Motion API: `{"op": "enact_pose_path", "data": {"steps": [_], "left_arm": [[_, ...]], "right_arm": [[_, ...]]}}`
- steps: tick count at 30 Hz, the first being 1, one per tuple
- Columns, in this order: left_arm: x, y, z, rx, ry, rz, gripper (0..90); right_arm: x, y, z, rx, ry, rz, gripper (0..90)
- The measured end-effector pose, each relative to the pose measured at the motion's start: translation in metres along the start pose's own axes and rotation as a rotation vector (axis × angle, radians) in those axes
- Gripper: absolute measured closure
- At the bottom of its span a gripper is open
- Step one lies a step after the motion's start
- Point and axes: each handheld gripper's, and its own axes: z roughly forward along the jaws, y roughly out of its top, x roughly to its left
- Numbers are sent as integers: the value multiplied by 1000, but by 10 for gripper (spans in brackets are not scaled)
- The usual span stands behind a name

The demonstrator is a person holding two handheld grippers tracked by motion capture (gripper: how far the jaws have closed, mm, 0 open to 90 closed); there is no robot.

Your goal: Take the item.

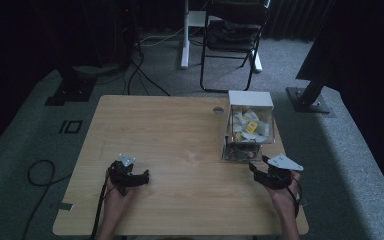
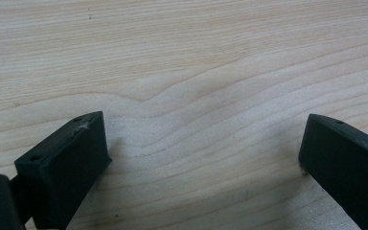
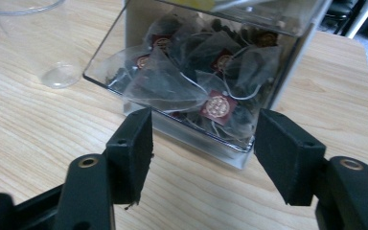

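A pale wooden tabletop (image 1: 170, 130) stands on grey carpet (image 1: 25, 145) in a dim room. A folding chair (image 1: 232, 37) sits beyond. The left gripper (image 1: 139, 178) and right gripper (image 1: 258, 171) are both released.

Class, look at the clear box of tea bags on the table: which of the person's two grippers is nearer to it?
Right. The right gripper sits just in front of the clear box, jaws open toward it. The left gripper rests far across the table, over bare wood.
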Motion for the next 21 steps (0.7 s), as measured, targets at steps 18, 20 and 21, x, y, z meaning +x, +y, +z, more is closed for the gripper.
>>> {"op": "enact_pose_path", "data": {"steps": [18, 20, 21], "left_arm": [[0, 0, 0, 1, 0, 1, 35], [0, 0, 0, 1, 0, 1, 36], [0, 0, 0, 0, 0, 0, 35]], "right_arm": [[17, 9, 16, -4, 56, -46, 432], [19, 10, 18, 1, 59, -48, 433], [19, 10, 19, 3, 60, -51, 434]]}}
